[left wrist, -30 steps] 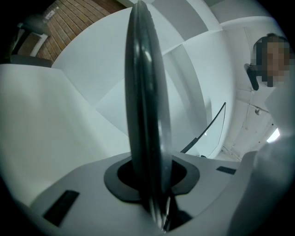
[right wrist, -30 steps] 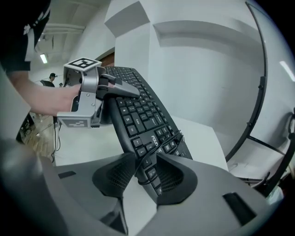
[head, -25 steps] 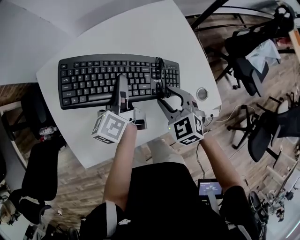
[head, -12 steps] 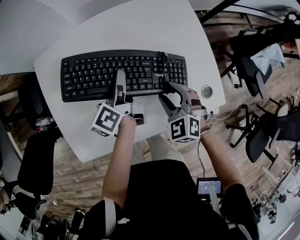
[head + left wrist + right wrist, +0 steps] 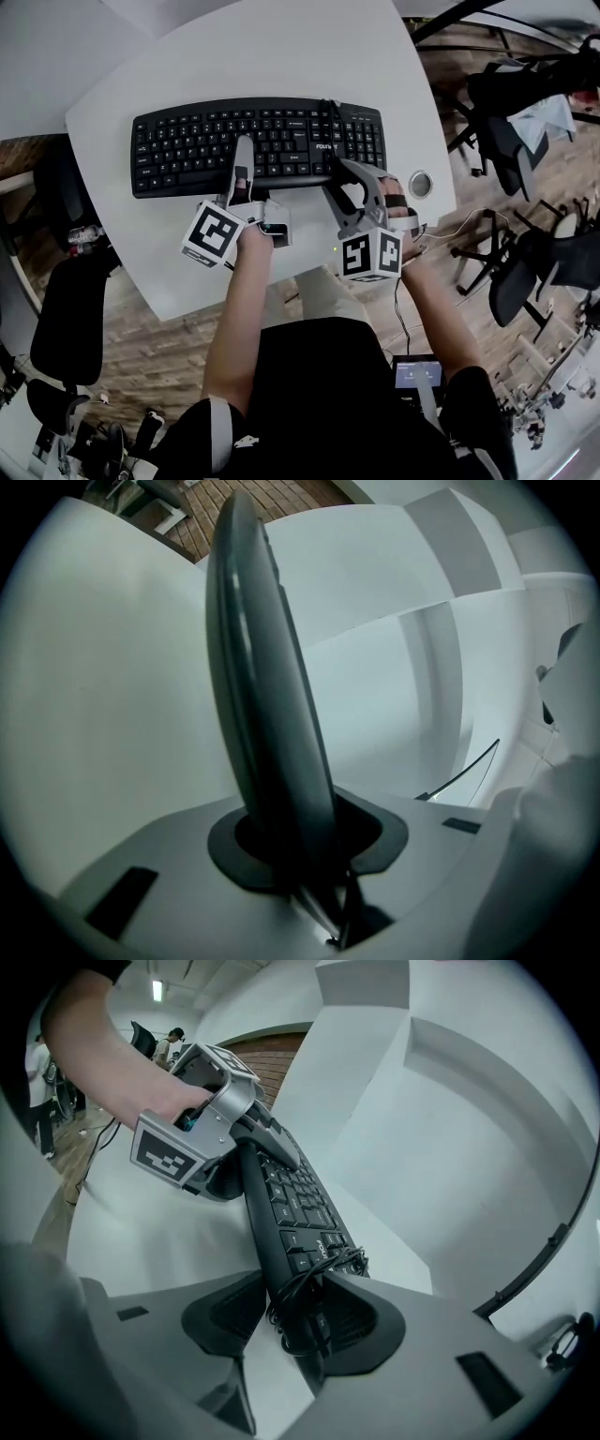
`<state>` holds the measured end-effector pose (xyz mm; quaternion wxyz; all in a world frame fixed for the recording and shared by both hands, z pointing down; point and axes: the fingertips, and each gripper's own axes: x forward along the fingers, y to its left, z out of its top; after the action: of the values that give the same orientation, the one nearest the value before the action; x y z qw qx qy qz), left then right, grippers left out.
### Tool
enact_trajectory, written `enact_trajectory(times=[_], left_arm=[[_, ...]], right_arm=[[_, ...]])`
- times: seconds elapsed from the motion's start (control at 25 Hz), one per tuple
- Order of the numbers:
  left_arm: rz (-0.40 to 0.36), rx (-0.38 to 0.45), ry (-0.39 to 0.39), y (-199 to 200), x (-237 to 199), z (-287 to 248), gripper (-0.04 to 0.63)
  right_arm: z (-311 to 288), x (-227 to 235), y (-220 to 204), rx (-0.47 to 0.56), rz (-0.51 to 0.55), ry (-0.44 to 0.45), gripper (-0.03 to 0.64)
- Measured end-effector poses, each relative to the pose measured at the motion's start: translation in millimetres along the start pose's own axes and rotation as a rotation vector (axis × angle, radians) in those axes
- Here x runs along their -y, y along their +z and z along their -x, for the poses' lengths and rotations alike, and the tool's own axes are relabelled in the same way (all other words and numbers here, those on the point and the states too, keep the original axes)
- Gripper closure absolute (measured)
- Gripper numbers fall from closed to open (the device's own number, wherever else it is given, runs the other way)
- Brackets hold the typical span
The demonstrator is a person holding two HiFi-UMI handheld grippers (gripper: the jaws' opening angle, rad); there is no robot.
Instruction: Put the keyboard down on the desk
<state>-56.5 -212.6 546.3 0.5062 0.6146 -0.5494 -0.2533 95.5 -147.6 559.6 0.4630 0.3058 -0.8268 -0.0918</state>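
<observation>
The fingers of my left gripper (image 5: 243, 159) are clenched on the near edge of the black keyboard (image 5: 206, 150), around its middle. Those of my right gripper (image 5: 339, 180) grasp the same edge further right, by the number pad. They have just been closing on it, where the coiled cable (image 5: 305, 1283) is wound round the keyboard. The keyboard sits low over the white surface (image 5: 281, 56), roughly parallel to its near edge; whether it rests fully flat I cannot tell. Broad bare surface lies open beyond the keyboard, and a narrower strip runs in front of it up to the rounded near edge. At the right, the keyboard's end stops just short of a round metal disc (image 5: 420, 184) set in the surface near that edge. The surface is smooth and matt. The keyboard is dark plastic, long, with a gently curved front lip. Black chairs (image 5: 506, 131) stand on the wood-plank floor (image 5: 169, 347) beyond the edges.
</observation>
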Motion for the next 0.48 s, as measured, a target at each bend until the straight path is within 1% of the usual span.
enact_trajectory(times=[0.2,0.36,0.48], left_arm=[[0.045,-0.01,0.01,-6,-13,-2,0.477],[0.082,-0.012,0.017,-8,-22,-4,0.476],[0.096,-0.006,0.007,-9,-25,-3,0.476]], right_arm=[[-3,0,-4,0.005,0.04,-0.003,0.407],[-5,1,-2,-0.017,0.064,0.003,0.411],[-6,1,-2,-0.021,0.079,0.004,0.411]])
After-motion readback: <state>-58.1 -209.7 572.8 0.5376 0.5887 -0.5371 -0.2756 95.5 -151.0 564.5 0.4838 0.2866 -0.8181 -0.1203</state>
